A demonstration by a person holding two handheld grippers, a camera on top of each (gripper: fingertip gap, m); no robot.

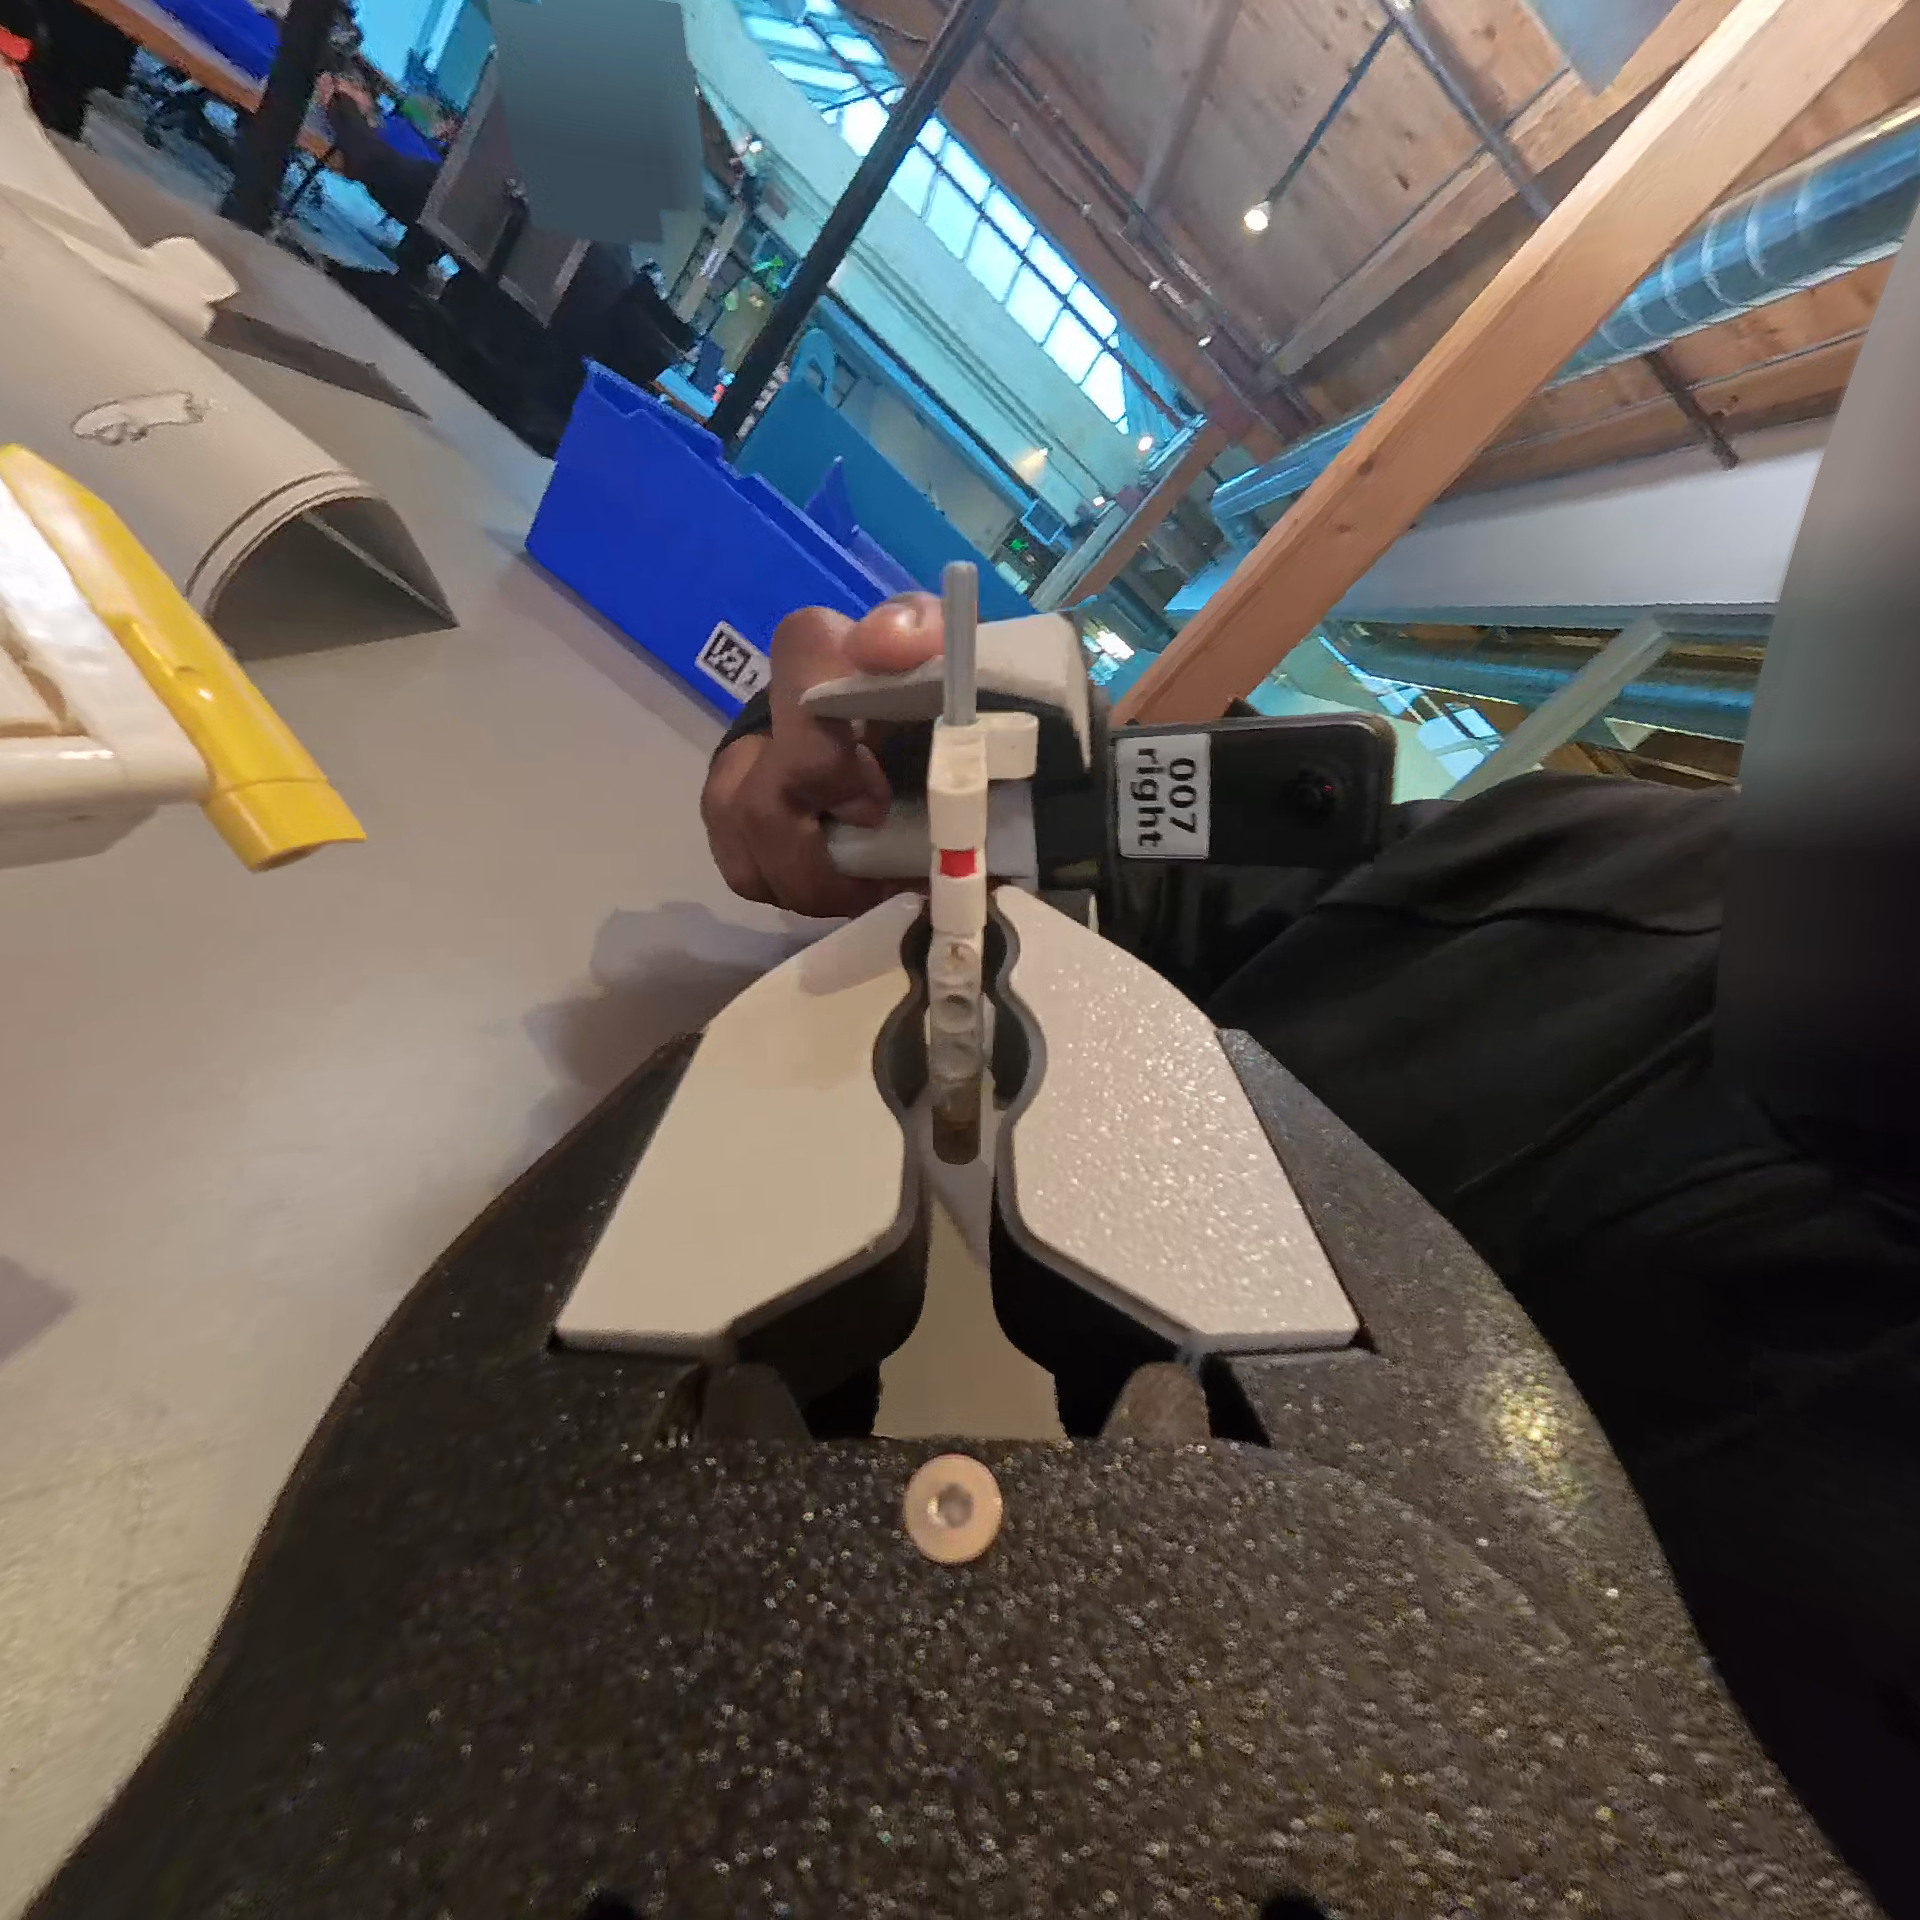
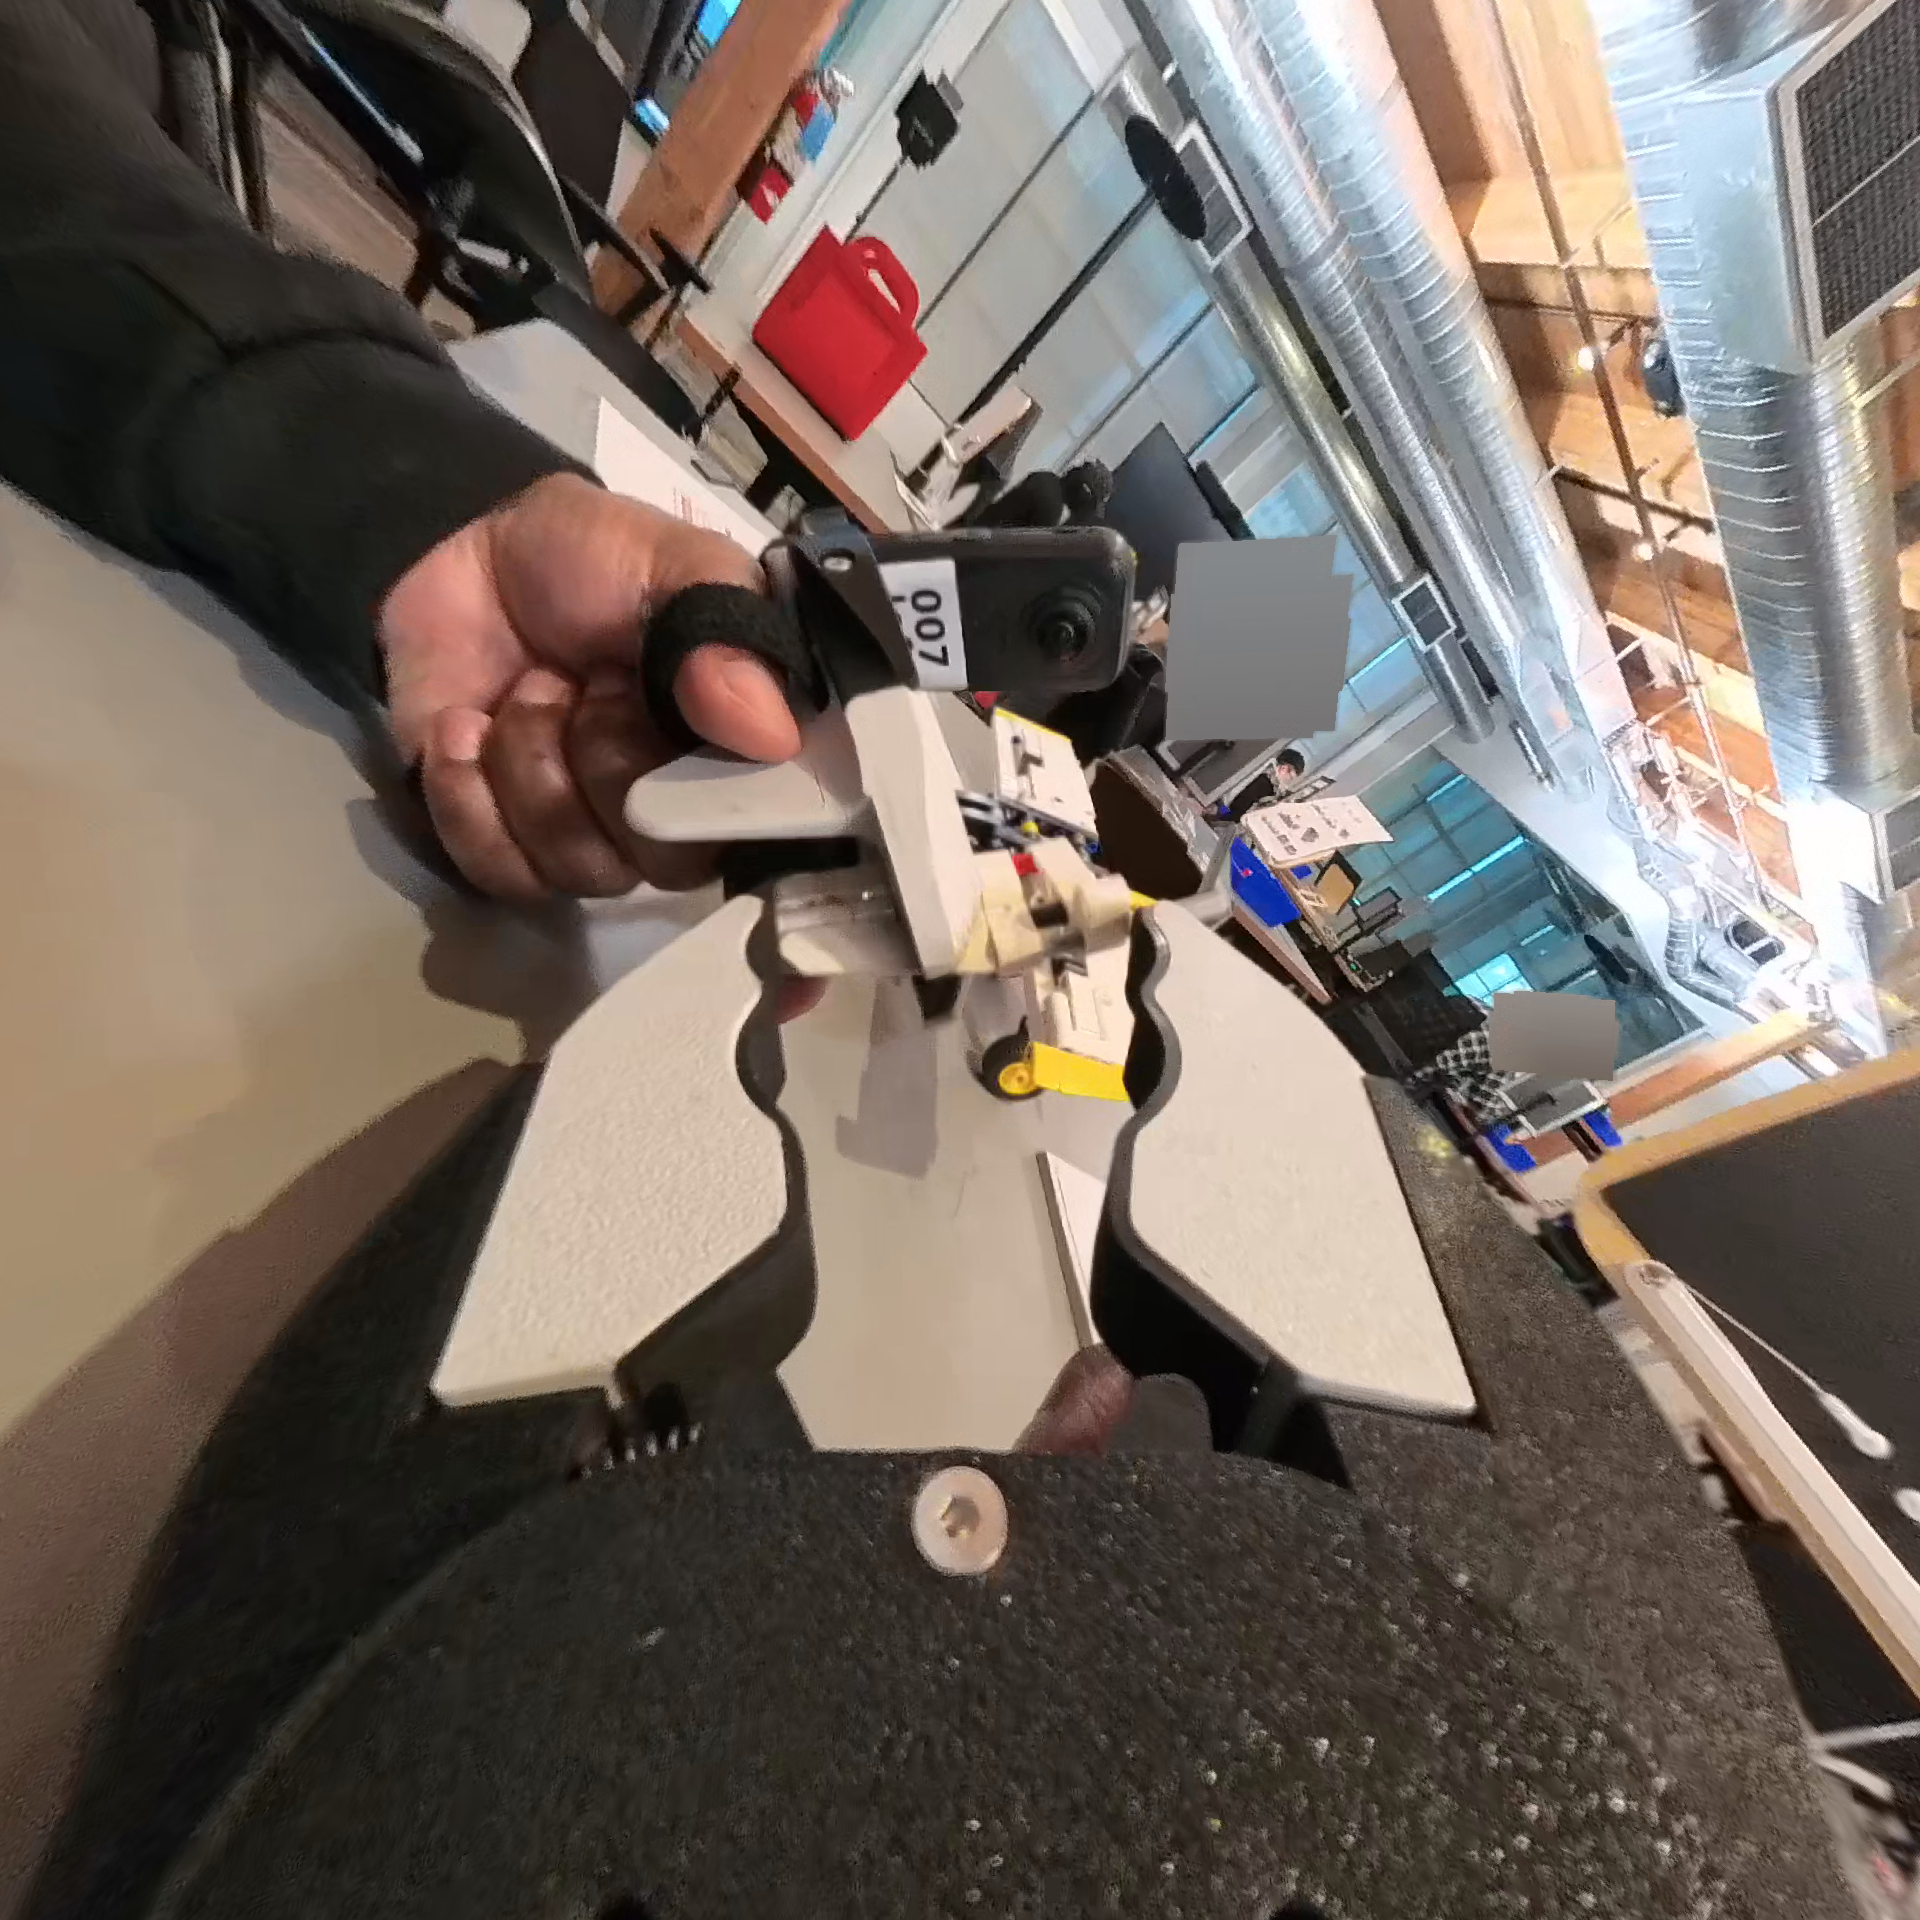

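Both grippers meet over the table (image 1: 312,1039).
Left gripper (image 1: 956,925) pinches a white rod (image 1: 954,831); right gripper (image 2: 951,935) gapes wide, holding nothing.

Open workshop: timber beams (image 1: 1455,395), steel ducts (image 2: 1351,260), worktables (image 1: 416,831).

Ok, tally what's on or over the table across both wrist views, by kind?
Grippers: 2 (left gripper, right gripper)
White toy-brick beam assembly with grey axle, clamped in left gripper: 1
White-and-yellow toy-brick plane: 1
Blue bin: 1
Total: 5
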